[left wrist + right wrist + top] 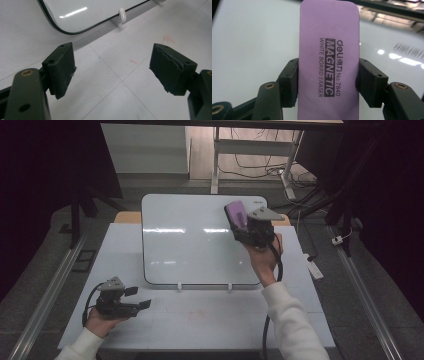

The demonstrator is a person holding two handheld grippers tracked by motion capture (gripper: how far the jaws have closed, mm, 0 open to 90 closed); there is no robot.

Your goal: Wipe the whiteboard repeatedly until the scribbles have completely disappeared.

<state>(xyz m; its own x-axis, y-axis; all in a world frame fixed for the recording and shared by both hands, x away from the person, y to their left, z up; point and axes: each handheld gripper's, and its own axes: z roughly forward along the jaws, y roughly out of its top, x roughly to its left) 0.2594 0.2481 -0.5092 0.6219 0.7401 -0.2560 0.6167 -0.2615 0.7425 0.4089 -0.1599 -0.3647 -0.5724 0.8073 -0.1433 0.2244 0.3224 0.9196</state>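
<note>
Gleaming purple, black-lettered eraser (328,57) between right gripper (328,82) fingers (368,80)

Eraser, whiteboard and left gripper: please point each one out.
purple eraser (328,62), right gripper view, its printed face.
whiteboard (190,240), high view, bare middle of its surface.
left gripper (138,298), high view, between its open fingertips.

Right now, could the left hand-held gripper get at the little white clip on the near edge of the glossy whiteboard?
Probably yes. The left hand-held gripper stands open and empty over the white table, and the small white plastic clip on the glossy whiteboard lies just ahead with nothing between.
</note>
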